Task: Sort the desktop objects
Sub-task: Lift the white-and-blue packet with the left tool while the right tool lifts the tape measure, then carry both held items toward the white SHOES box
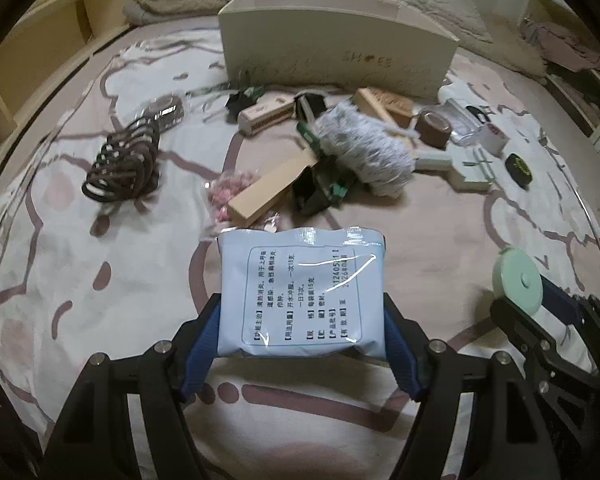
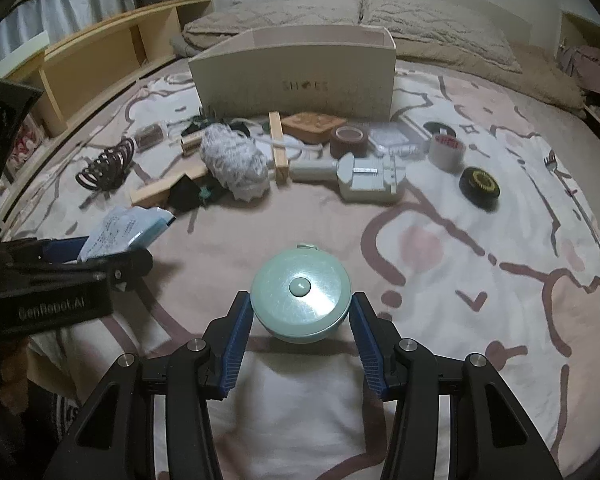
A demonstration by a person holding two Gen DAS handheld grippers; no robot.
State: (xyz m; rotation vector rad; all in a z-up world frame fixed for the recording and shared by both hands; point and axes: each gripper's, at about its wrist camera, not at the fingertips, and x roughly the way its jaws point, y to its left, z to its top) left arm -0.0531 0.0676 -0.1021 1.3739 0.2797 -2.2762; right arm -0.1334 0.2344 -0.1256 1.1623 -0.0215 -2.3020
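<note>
My left gripper (image 1: 300, 304) is shut on a pale blue printed sachet (image 1: 300, 280), its blue pads pressing both long edges, lifted above the patterned bedspread (image 1: 100, 320). The right wrist view shows the same sachet (image 2: 116, 228) at the left. My right gripper (image 2: 300, 300) is shut on a round mint-green tape measure (image 2: 300, 292), held flat above the cover. That tape measure (image 1: 518, 280) also shows at the right of the left wrist view. A cream open-topped box (image 2: 292, 76) stands behind the clutter.
Between the grippers and the box lie black hair bands (image 1: 124, 164), a grey fluffy bundle (image 1: 360, 152), a wooden block (image 1: 268, 196), a brown tape roll (image 2: 350, 140), a white device (image 2: 360, 178), a white tape roll (image 2: 446, 148) and a black tin (image 2: 480, 186). A wooden shelf (image 2: 100, 64) runs along the left.
</note>
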